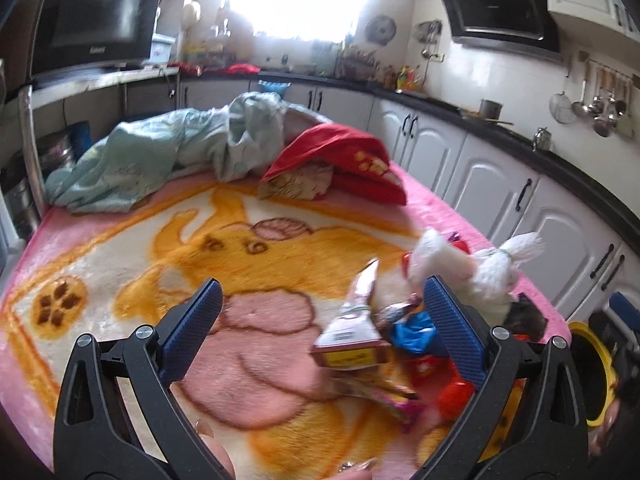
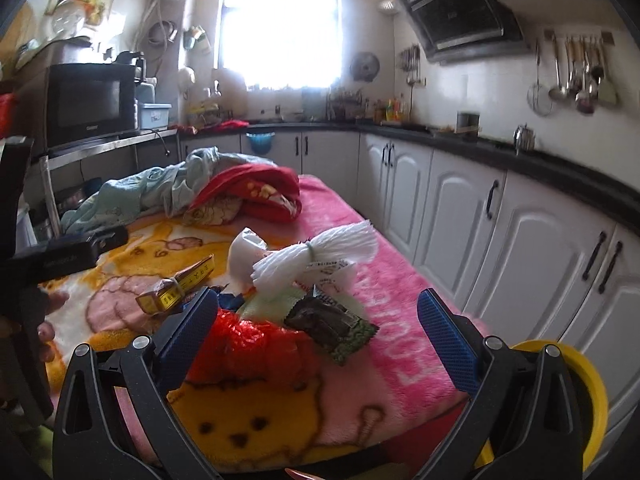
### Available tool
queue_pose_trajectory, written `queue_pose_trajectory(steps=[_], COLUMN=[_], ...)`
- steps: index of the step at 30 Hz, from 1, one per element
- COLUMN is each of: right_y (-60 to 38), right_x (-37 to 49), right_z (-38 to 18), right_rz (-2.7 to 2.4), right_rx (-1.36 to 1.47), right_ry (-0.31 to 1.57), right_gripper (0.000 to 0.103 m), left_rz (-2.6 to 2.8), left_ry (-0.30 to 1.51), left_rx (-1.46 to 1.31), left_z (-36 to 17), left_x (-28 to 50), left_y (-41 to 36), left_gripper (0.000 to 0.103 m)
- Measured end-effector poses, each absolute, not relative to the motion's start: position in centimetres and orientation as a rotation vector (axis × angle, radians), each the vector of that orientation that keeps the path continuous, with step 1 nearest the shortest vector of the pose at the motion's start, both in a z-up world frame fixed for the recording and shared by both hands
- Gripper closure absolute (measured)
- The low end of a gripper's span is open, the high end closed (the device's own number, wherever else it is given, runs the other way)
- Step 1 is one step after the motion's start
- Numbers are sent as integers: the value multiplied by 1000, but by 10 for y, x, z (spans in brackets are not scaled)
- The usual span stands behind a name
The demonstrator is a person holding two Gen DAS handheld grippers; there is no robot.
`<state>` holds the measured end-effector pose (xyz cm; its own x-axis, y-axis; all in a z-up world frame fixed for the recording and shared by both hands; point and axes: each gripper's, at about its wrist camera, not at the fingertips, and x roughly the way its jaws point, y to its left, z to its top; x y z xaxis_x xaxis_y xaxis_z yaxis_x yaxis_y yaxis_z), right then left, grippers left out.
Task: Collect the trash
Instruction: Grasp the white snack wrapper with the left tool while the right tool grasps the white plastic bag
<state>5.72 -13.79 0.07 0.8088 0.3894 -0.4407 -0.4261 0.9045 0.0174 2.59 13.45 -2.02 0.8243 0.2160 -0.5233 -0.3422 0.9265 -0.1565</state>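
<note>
1. Pink blanket (image 2: pixel 360 280) covers the whole work surface; its right edge runs close beside the white cabinets (image 2: pixel 460 216), leaving only a narrow gap there.
2. Open room lies on the left half of the blanket, bare back to the crumpled green cloth (image 1: pixel 160 156) and red pillow (image 1: pixel 340 156) at the far end.
3. A yellow bin (image 2: pixel 584 392) sits off the near right corner, below the blanket's edge.
4. The left gripper (image 1: pixel 324 328) has its jaws spread wide and holds nothing; a blurred box (image 1: pixel 352 340) shows between them, but whether it touches either cannot be told.
5. The right gripper (image 2: pixel 320 328) is likewise wide open and empty, hovering over the trash pile.
6. Trash sits clustered near the right front of the blanket: a white foam net (image 2: pixel 320 256), a dark wrapper (image 2: pixel 332 324) with a green edge, red mesh (image 2: pixel 252 344), a blue scrap (image 1: pixel 412 332) and the yellow-sided box.
</note>
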Motion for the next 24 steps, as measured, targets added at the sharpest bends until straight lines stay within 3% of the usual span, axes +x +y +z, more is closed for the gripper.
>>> queue_pose_trajectory(steps=[14, 19, 21, 24], right_y=[-110, -113, -116, -117], right_x=[187, 217, 222, 223], right_z=[-8, -20, -23, -24], right_rz=[278, 286, 301, 337], right_rx=[55, 127, 145, 153], right_ry=[681, 766, 791, 799], right_gripper=[9, 33, 53, 73], left_rz=[43, -18, -33, -51], left_ry=[718, 795, 806, 830], left_rx=[-390, -421, -445, -476], left_z=[-56, -72, -76, -80], left_x=[76, 98, 102, 108], left_y=[157, 153, 155, 157], left_gripper=[11, 22, 29, 36])
